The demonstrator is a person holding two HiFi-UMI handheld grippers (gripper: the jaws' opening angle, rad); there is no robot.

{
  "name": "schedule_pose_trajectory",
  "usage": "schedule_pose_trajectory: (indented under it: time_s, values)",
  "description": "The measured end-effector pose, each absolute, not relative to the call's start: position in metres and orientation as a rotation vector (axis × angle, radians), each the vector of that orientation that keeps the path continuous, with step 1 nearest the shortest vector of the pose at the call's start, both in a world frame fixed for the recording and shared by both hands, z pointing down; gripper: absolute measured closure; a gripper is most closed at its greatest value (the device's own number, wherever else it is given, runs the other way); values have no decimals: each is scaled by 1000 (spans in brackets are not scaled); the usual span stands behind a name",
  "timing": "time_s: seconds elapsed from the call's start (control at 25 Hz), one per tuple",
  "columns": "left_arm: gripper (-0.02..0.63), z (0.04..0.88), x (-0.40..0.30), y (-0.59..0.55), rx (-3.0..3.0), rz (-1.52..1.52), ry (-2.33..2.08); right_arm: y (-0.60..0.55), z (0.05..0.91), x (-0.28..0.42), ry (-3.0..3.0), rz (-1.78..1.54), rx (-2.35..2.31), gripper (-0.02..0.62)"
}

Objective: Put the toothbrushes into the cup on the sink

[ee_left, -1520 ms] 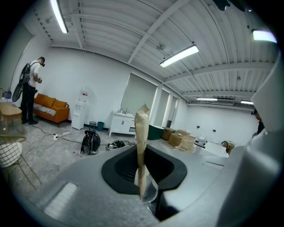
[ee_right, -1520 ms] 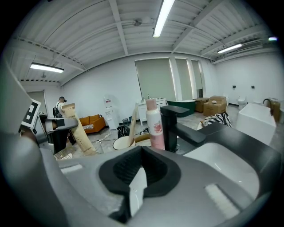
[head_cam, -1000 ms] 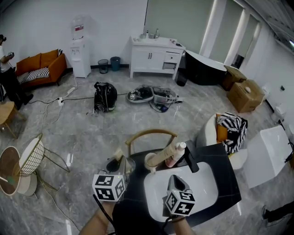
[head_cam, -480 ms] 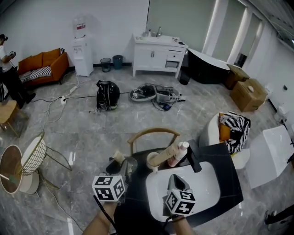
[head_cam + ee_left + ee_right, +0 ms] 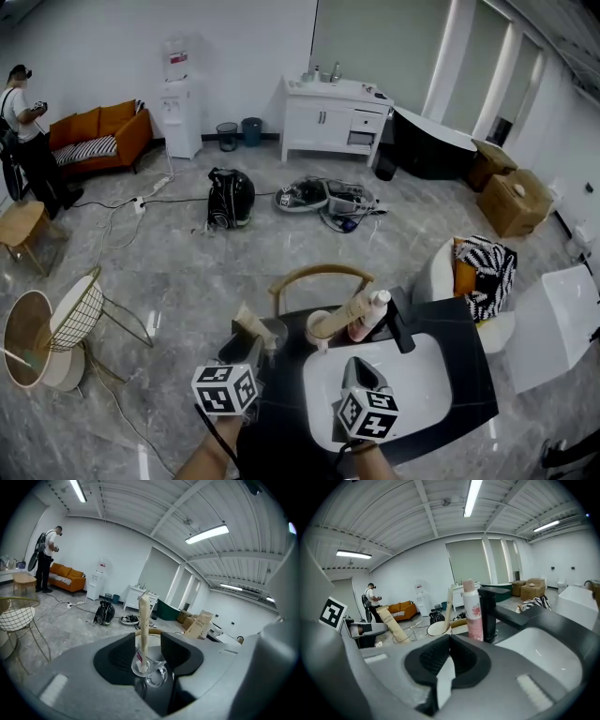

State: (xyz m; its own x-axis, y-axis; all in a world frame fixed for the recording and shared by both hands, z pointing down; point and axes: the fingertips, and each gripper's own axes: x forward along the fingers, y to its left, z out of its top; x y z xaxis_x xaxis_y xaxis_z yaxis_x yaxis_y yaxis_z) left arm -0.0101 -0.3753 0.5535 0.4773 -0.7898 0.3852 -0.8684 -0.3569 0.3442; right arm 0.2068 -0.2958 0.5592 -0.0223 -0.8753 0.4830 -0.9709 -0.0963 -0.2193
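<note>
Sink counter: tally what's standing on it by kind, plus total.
Cups: 2, glass cup and white cup
Toothbrush packs: 2, glass-cup pack and white-cup pack
Pink bottle: 1
Faucet: 1
Total: 6

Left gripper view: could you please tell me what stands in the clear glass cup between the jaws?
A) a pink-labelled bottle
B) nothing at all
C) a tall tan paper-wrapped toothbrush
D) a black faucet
C: the tall tan paper-wrapped toothbrush stands upright with its lower end inside the clear glass cup.
</note>
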Motion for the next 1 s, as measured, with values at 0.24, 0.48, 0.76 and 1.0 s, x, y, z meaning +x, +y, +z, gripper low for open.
schedule_pose_trajectory:
  time_s: [0.24, 0.48, 0.76, 1.0]
  values:
    - [453, 541, -15, -357, 2238, 205, -1400, -287, 550, 204, -2001, 755, 2062, 591]
    - [473, 527, -23, -333, 2287, 219, -1439, -278, 538, 196, -2033, 718, 2053, 592]
    - [492, 507, -40, -308, 2315, 204, -1505, -268, 521, 186, -2063, 665, 2046, 592]
    - [523, 491, -63, -291, 2312, 171, -1566, -263, 493, 178, -2100, 583, 2046, 592]
